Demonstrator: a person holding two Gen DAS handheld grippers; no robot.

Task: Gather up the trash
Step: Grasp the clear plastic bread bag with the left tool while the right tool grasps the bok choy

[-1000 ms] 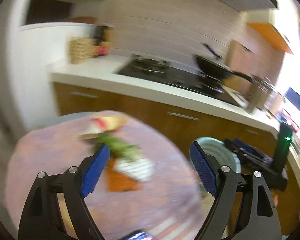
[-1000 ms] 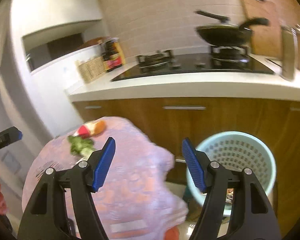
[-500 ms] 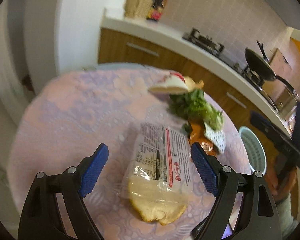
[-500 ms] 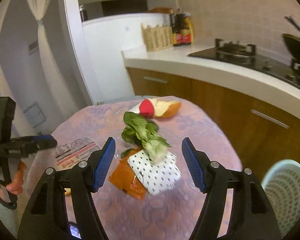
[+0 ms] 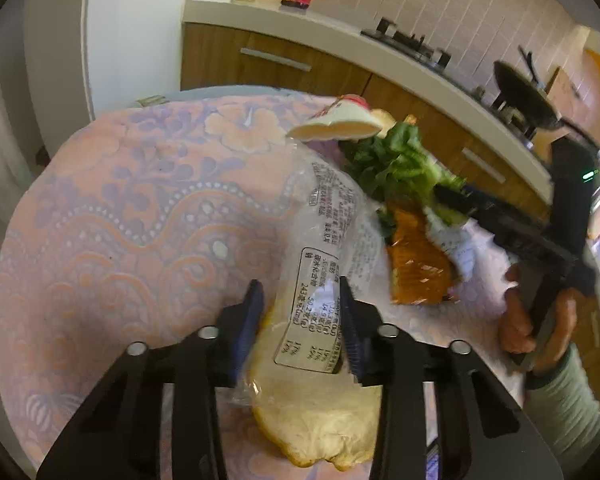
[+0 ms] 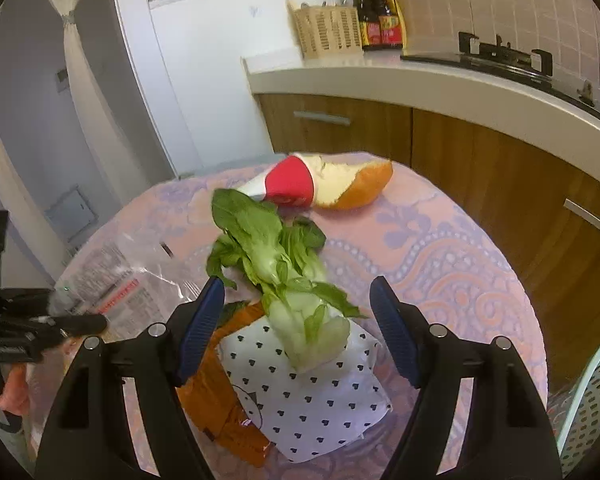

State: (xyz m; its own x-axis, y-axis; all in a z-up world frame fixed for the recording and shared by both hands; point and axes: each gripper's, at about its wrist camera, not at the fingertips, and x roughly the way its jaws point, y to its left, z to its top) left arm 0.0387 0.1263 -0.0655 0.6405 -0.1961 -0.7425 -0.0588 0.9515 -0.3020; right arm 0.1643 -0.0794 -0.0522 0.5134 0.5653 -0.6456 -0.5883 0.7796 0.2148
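On the round table with a pink patterned cloth [image 5: 120, 208] lies a clear bread bag [image 5: 324, 240] with a bread slice [image 5: 320, 412] in it. My left gripper [image 5: 302, 312] is shut on the bag. My right gripper [image 6: 298, 320] is open, its fingers either side of a bok choy [image 6: 276, 264] that lies on a white spotted wrapper [image 6: 312, 392] and an orange wrapper [image 6: 216, 396]. A red and white paper cup [image 6: 288, 188] and a bread piece [image 6: 356, 184] lie at the table's far side. The bag also shows in the right wrist view [image 6: 116, 284].
A pale green slotted bin [image 6: 592, 396] stands on the floor at the table's right. Behind the table runs a wooden counter [image 6: 440, 136] with a hob [image 6: 496, 56], a wicker basket [image 6: 326, 32] and sauce bottles [image 6: 380, 12]. A white wall unit stands left.
Both grippers swung from the counter down toward the table. My left gripper moved onto the bread bag and closed on it. My right gripper came down around the bok choy, still open.
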